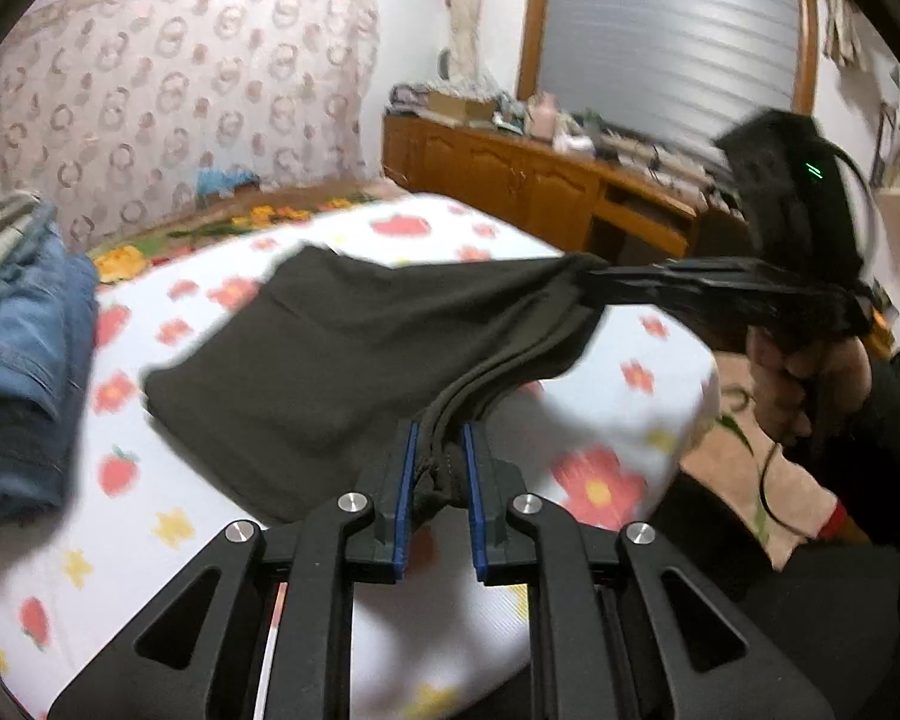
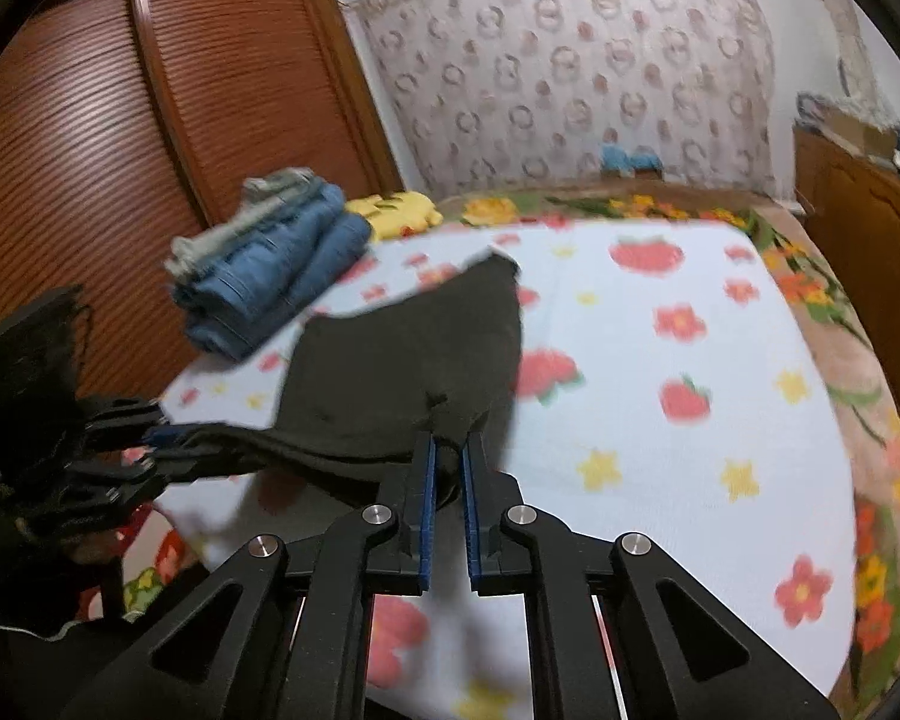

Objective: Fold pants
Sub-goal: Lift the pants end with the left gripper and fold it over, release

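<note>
Dark pants are stretched between both grippers above a flowered white sheet, their far end still lying on it. In the left wrist view my left gripper is shut on a bunched edge of the cloth, held between its blue pads. My right gripper pinches another corner at the right, with a hand around its handle. The right wrist view shows the right gripper shut on the pants, and the left gripper at the left clamping the same edge.
A stack of folded jeans sits on the bed's far left corner, beside a yellow item. A patterned mattress leans on the back wall. A wooden cabinet runs along the right, and a slatted wardrobe stands at the left.
</note>
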`<action>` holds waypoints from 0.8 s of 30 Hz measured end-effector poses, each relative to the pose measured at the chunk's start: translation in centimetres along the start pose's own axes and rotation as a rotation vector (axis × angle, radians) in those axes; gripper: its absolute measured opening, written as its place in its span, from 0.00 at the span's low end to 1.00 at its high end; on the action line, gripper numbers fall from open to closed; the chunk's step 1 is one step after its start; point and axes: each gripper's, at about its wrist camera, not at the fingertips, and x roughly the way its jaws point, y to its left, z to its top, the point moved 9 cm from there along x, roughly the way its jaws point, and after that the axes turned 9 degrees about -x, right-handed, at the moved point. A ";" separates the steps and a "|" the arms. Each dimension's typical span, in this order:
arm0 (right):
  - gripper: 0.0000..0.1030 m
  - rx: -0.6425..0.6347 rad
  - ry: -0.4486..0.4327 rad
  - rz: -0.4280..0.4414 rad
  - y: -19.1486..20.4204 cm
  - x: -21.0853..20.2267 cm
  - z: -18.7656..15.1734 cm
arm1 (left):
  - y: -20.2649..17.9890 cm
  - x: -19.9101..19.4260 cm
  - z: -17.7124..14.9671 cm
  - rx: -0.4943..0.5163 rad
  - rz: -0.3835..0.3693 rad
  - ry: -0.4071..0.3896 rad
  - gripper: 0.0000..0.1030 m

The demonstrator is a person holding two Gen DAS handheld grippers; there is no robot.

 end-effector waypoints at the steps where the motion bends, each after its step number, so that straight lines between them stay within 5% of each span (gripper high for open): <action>1: 0.07 -0.015 -0.017 0.002 0.4 -0.5 0.9 | 0.4 -0.5 1.0 -0.007 0.002 -0.017 0.15; 11: 0.07 -0.191 -0.205 -0.045 4.5 -7.9 11.1 | 0.6 -8.3 12.4 0.066 0.053 -0.237 0.15; 18: 0.07 -0.253 -0.299 -0.055 6.9 -14.0 13.7 | -1.0 -12.8 14.8 0.131 0.065 -0.320 0.15; 24: 0.07 -0.229 -0.270 -0.053 6.4 -13.3 12.5 | -0.4 -11.5 14.5 0.134 0.077 -0.299 0.15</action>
